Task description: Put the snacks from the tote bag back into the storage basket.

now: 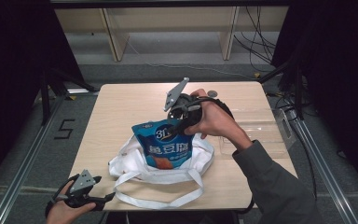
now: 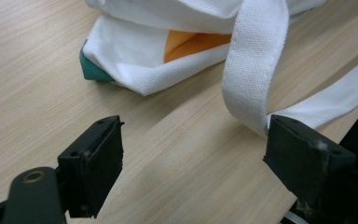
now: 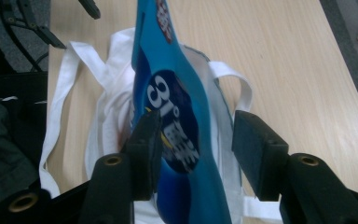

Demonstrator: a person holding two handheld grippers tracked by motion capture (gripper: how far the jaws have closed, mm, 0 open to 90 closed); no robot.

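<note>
At the near left corner of the table [image 1: 121,100], the left gripper [image 1: 103,198] sits low in the person's left hand [image 1: 65,210], just off the near edge. In the left gripper view its jaws stand wide apart with only bare wood between them; a white strap [image 2: 254,60] of the cloth bag [image 1: 126,163] curls down to the table right beside one jaw, and whether it touches the jaw I cannot tell.

Farther in, towards the middle of the near half of the table, the white cloth bag lies slumped, its long straps trailing to the near edge. In the left gripper view an orange patch and a green corner show at the bag's edge.

Standing up out of the bag's mouth is a blue snack bag [image 1: 165,142]. The right gripper [image 1: 175,130], held in the right hand [image 1: 219,121], comes at its top from the far side. In the right gripper view the jaws stand about half open with the snack bag's upper part between them; one pad lies against the bag, the other stands clear of it.

Beyond, near the right edge, lies a clear plastic tray [image 1: 261,133].
</note>
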